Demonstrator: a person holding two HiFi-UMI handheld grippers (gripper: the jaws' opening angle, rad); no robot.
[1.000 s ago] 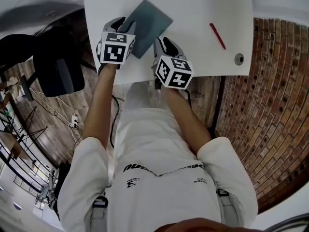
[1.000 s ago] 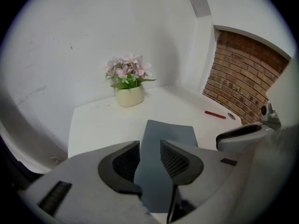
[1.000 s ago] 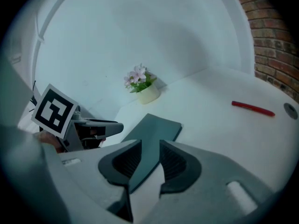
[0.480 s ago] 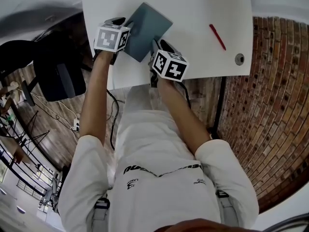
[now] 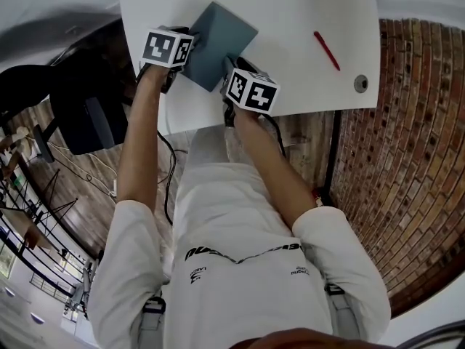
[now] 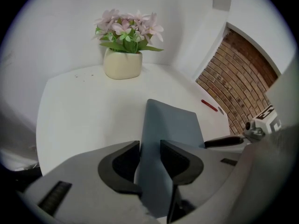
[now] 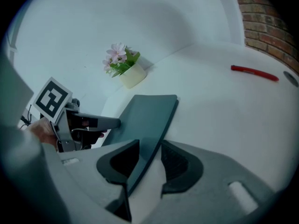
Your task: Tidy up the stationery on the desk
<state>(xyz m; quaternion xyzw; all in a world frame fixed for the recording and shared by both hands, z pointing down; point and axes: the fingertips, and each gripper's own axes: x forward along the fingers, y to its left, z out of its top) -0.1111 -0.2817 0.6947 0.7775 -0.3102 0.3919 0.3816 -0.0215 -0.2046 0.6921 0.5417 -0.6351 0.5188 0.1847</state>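
Notebook (image 5: 220,41) is at the front left of the white surface (image 5: 298,86). It seems to be lying flat, but the head view does not settle this.

Left claw (image 6: 150,149) is clamped on the notebook's near-left edge, both pads touching.

Right claw (image 7: 149,150) has just been opening. Its jaws are wide, with the notebook's edge between them, against one pad and clear of the other.

Red pen (image 5: 327,51) lies well apart to the right.

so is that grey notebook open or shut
Shut: the notebook shows one plain flat cover, with no pages spread in any view.
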